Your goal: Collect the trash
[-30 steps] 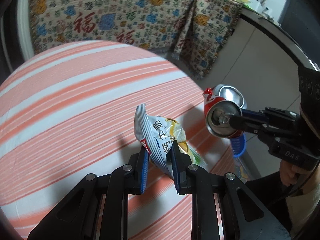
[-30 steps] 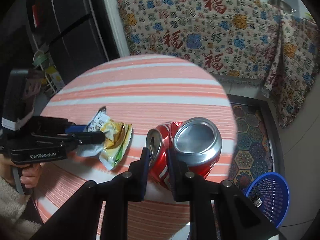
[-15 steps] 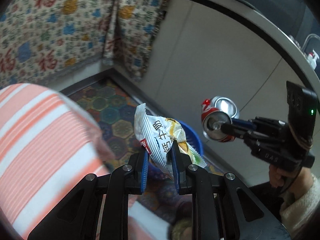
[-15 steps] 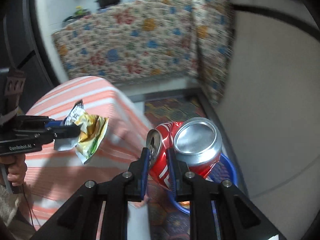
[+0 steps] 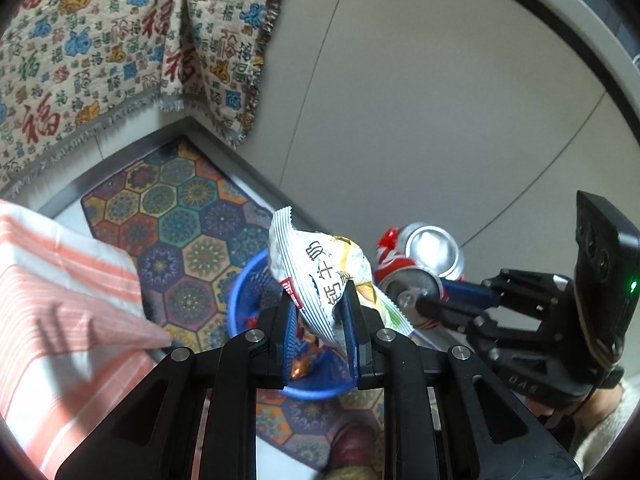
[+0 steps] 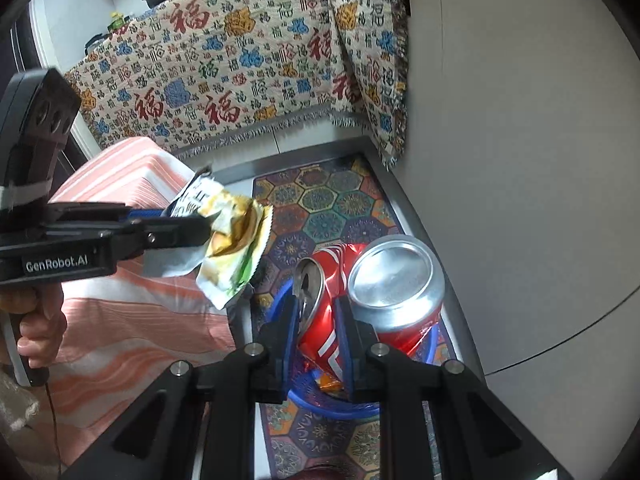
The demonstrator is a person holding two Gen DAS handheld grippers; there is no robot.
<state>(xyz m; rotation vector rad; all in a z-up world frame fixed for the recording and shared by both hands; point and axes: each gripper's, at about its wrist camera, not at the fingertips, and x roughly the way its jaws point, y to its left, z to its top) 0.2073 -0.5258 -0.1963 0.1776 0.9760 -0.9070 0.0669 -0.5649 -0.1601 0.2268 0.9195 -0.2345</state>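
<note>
left gripper point(image 5: 320, 320) is clamped on a crumpled snack wrapper point(image 5: 320, 268), white w/ black characters and a yellow-green printed side, pinched between the blue pads so most of it sticks up past the fingertips. right gripper point(image 6: 318, 330) is clenched on a crushed red soda can point(image 6: 360, 300), folded so its opened top point(image 6: 308, 288) and its silver base point(image 6: 394, 272) both face the cam. both pieces of trash hang above a blue plastic basket point(image 5: 244, 300) on the floor; in the left wrist view the wrapper sits over the basket's middle, the can just to its right, apart from it. basket already has some bits inside, orange and red scraps, too small to id. basket stands on a mat w/ coloured hexagon pattern point(image 5: 180, 220). beside it, the corner of a table w/ orange-and-white striped cloth point(image 5: 60, 300). behind, a patterned fabric w/ red characters point(image 6: 240, 60) drapes over furniture, next to a plain grey wall point(image 5: 420, 100). a hand point(image 6: 36, 320) grips the left tool's handle.
</note>
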